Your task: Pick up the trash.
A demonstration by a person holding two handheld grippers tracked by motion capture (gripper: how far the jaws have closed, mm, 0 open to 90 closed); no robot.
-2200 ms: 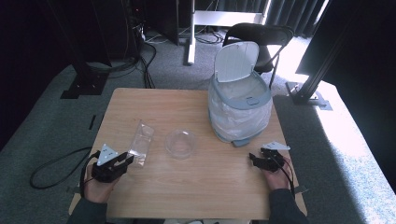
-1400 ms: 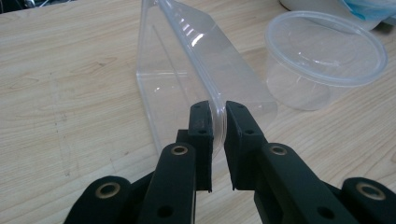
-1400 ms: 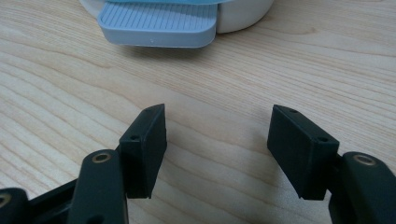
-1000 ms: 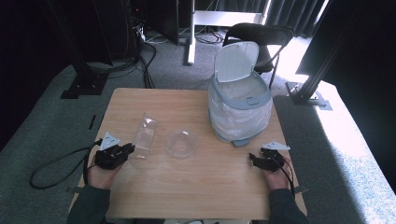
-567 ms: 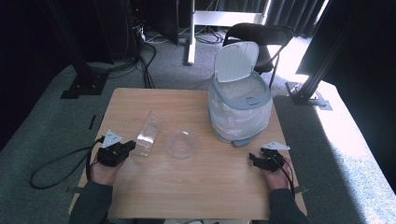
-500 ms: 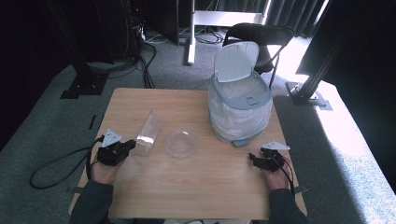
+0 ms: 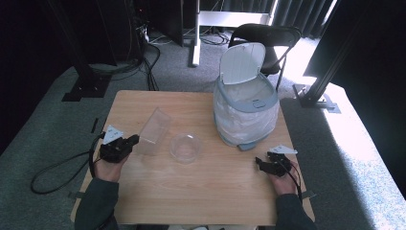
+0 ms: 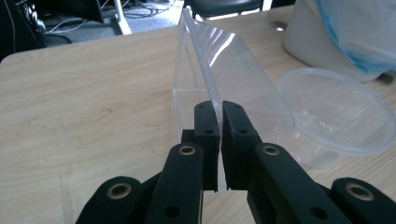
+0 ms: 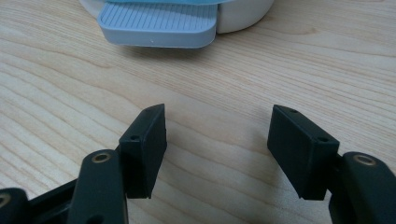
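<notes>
Clear plastic makes your container (image 8: 219, 74) hard to read; its edges blur against the table (image 7: 191, 191). Its long axis runs away from you, open end toward the far edge, beside the round bowl (image 7: 185, 147). Your left gripper (image 8: 218, 128) pinches its near wall; your right gripper (image 9: 217, 140) rests wide apart, empty.

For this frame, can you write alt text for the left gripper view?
The left gripper has its black jaws shut on the wall of a clear plastic container on a wooden table. A round clear lid lies beside it.
</notes>
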